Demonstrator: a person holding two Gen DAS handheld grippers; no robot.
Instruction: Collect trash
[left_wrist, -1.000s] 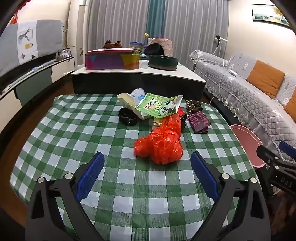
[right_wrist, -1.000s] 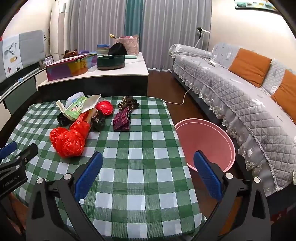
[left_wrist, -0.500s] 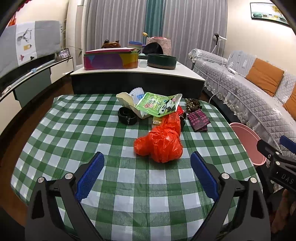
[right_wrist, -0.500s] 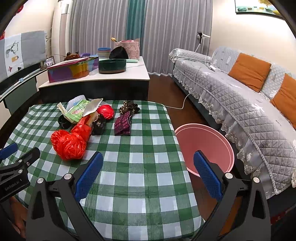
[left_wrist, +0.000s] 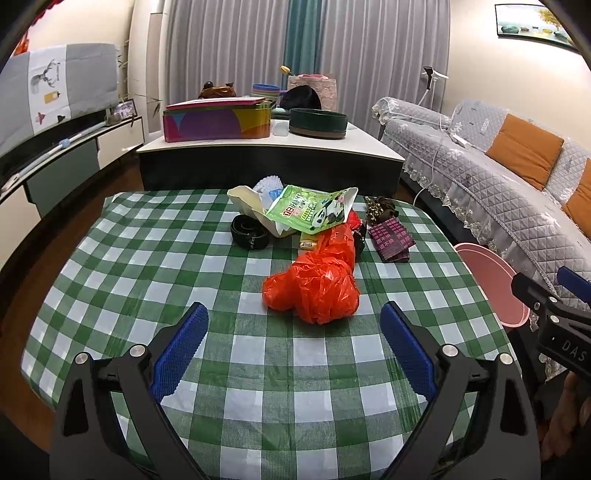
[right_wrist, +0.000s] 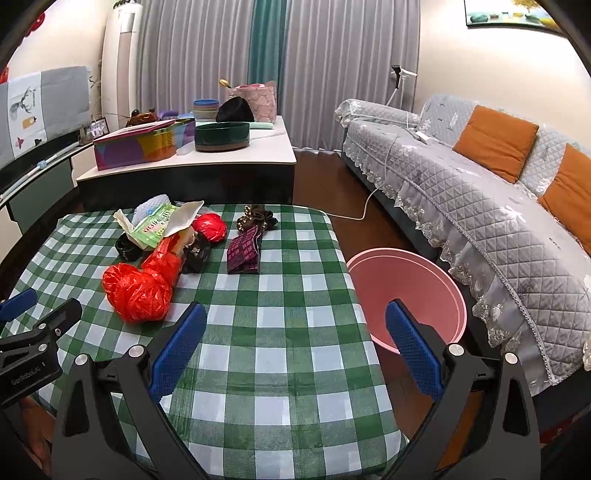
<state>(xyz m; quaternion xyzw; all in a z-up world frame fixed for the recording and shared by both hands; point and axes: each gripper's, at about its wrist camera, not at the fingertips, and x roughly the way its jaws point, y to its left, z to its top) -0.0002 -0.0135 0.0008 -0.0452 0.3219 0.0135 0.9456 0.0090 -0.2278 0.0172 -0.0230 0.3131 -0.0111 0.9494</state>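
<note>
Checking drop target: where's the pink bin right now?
The pink bin stands on the floor off the table's right edge, between it and the grey sofa; the left wrist view shows only its rim past that edge.

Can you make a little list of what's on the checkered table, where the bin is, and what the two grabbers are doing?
table: green and white checked cloth
nearest trash: crumpled orange plastic bag
behind it: green snack packet lying on a cream paper box
other items: black band, maroon pouch, red ball
bin: pink bucket on the floor, right of the table
left gripper: open, holding nothing
right gripper: open, holding nothing
trash in bin: none visible
</note>
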